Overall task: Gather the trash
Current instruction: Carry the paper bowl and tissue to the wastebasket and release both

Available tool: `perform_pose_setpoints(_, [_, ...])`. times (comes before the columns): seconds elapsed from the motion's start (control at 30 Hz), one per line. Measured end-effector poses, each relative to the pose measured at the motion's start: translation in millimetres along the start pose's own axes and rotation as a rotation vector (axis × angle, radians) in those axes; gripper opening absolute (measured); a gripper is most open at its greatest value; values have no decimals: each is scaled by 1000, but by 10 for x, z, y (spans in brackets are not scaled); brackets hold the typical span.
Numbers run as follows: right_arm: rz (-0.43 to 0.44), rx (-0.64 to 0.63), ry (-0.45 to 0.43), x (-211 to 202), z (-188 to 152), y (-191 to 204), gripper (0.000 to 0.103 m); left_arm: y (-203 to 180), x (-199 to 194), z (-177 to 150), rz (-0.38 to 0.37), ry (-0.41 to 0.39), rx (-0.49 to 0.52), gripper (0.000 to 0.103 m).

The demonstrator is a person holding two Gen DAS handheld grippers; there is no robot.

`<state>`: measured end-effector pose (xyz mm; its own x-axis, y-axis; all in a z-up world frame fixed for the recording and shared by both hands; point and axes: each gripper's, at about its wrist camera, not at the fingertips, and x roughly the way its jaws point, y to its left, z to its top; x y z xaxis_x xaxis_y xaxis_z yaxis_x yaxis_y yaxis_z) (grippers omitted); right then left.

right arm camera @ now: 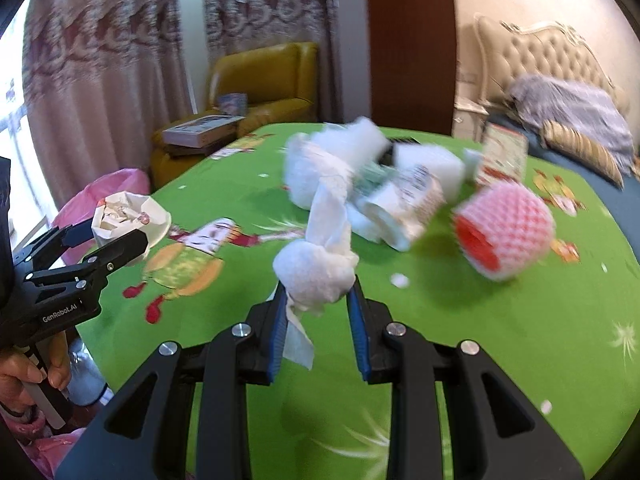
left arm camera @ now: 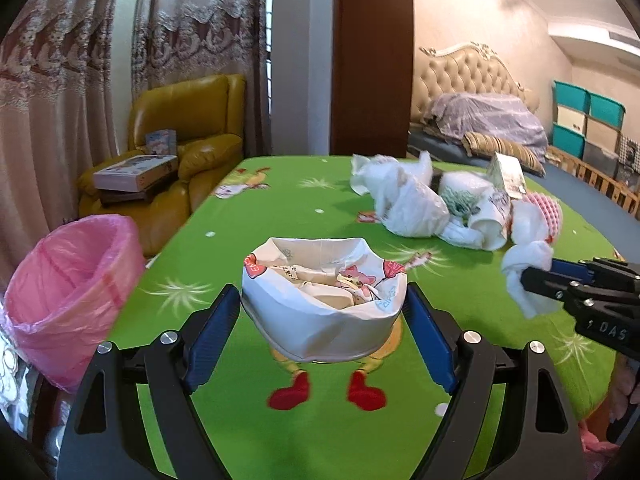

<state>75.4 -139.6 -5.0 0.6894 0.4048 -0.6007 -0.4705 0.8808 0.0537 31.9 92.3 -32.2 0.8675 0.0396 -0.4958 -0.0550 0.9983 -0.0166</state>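
My left gripper [left arm camera: 324,304] is shut on a crushed white paper bowl [left arm camera: 324,300] with cartoon print, lifted above the green tablecloth [left arm camera: 280,208]. It shows again at the left of the right wrist view as the left gripper [right arm camera: 120,236] with the paper bowl [right arm camera: 132,216]. My right gripper [right arm camera: 318,300] is shut on a knotted wad of white tissue [right arm camera: 316,268], also off the table; the tissue wad [left arm camera: 528,272] and right gripper [left arm camera: 536,280] appear at the right of the left wrist view. A pink-lined bin [left arm camera: 68,284] stands at the table's left edge.
A pile of trash lies at the far right: white plastic bags [left arm camera: 404,196], a paper cup [left arm camera: 492,220], a pink foam fruit net [right arm camera: 504,232] and a card [left arm camera: 508,172]. Beyond the table stand a yellow armchair [left arm camera: 192,140] with boxes and a bed [left arm camera: 480,120].
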Motion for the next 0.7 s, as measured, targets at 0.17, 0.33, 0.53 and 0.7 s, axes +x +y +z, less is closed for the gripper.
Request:
perform_pose_setpoints(0.17, [32,-73,-18,87,128,312,28,285,-90,-2,51,-29,-40,78])
perform_pose_setpoints(0.33, [62,-122,-28,180,233,597,28,560,-212,-3,104,-61,-75,78])
perform_pose_setpoints(0.53, [126,-180,-37,307,318,949,28,895,-417,-9,179,-112,-105,78])
perform_pose_setpoints(0.7, [187,-209,-26,433,351,1193,28,1154,-545,-38,228,-134,-136,78])
